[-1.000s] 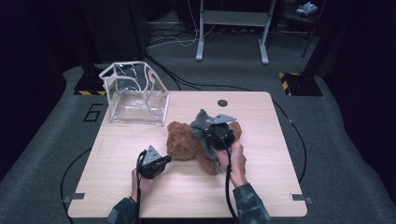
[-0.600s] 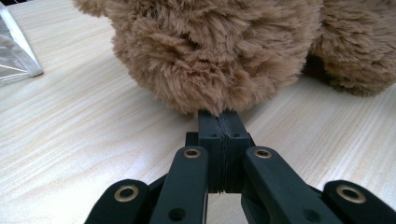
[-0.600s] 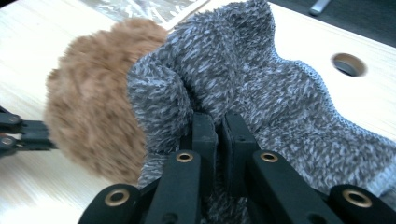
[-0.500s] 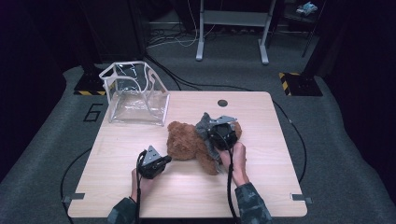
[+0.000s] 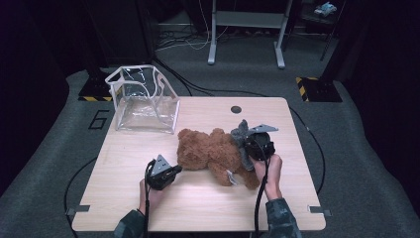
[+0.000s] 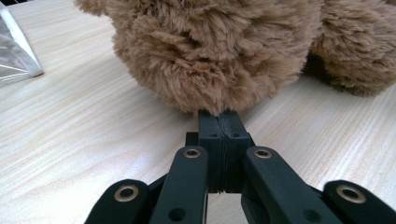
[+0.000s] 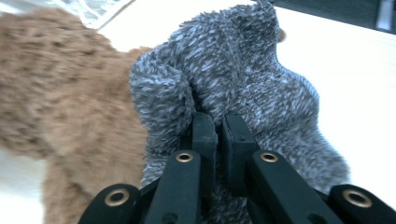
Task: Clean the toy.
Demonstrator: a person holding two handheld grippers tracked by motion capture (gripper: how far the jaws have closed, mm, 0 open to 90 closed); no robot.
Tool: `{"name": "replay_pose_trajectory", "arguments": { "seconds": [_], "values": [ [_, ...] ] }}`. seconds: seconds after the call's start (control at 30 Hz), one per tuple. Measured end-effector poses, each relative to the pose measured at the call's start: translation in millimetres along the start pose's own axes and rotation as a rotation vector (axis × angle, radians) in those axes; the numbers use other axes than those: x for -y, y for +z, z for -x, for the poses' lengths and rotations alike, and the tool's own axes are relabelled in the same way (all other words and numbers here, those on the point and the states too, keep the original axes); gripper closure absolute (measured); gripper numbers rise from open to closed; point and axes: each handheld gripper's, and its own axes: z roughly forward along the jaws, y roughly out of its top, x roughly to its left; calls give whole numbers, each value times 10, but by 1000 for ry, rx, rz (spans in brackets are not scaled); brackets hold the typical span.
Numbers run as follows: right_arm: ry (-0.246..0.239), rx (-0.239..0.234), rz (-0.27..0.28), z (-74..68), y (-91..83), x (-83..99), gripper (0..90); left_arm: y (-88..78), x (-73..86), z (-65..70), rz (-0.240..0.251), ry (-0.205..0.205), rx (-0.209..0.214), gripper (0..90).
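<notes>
A brown teddy bear (image 5: 208,153) lies on its side in the middle of the wooden table (image 5: 198,213). My left gripper (image 5: 177,168) rests low on the table at the bear's near-left side. Its jaws are shut together, and its tip (image 6: 222,116) touches the bear's fur (image 6: 210,51); I cannot tell whether any fur is pinched. My right gripper (image 5: 246,144) is over the bear's right end, shut on a fuzzy grey cloth (image 5: 241,133). In the right gripper view the grey cloth (image 7: 243,74) bunches around the jaws (image 7: 218,122), with the bear (image 7: 56,93) behind it.
A clear plastic bag with white trim (image 5: 143,99) stands open at the table's far left corner; its corner (image 6: 14,60) is in the left gripper view. A round dark hole (image 5: 236,109) sits near the far edge. Cables trail from both grippers over the near edge.
My right gripper has moved to the right across the bear, carrying the grey cloth with it. The left gripper and the bear have stayed in place.
</notes>
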Motion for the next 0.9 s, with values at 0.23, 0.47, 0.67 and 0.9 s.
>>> {"name": "replay_pose_trajectory", "arguments": {
  "seconds": [0.23,0.47,0.67,0.9],
  "values": [
    [43,44,-19,169,39,100,855,5,2,1,7,-1,-6,896],
    [121,31,-35,319,98,230,855,6,0,-3,2,5,-10,896],
    [56,-26,72,84,-213,17,855,7,0,-2,2,4,-10,896],
    [-83,-94,78,-480,-143,-134,855,8,0,-2,3,5,-11,896]
  ]
}}
